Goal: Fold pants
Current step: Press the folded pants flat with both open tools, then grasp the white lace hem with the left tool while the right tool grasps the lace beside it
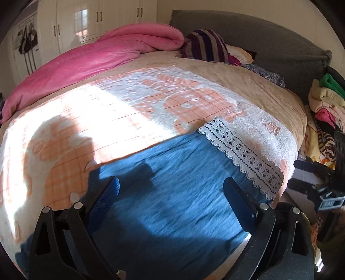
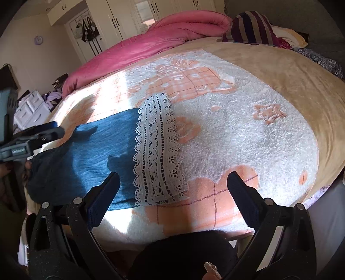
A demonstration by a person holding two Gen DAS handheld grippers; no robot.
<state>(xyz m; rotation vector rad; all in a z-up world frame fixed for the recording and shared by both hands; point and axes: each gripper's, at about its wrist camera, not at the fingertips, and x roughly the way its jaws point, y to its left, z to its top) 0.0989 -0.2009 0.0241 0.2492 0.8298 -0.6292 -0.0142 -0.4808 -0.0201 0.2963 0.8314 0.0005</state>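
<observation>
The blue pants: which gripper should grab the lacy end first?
Probably the right gripper: its open jaws sit beside the lace hem. The left gripper hovers over the blue pants.

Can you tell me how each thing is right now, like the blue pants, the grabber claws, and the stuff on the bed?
Blue pants: lying flat on the bed, not held.
White lace hem: spread flat at the pants' end.
Left gripper: open, over the blue cloth.
Right gripper: open, holding nothing.
Pink quilt: bunched along the far side.
Patterned blanket: spread flat over the bed.
Wardrobe doors: shut.
</observation>
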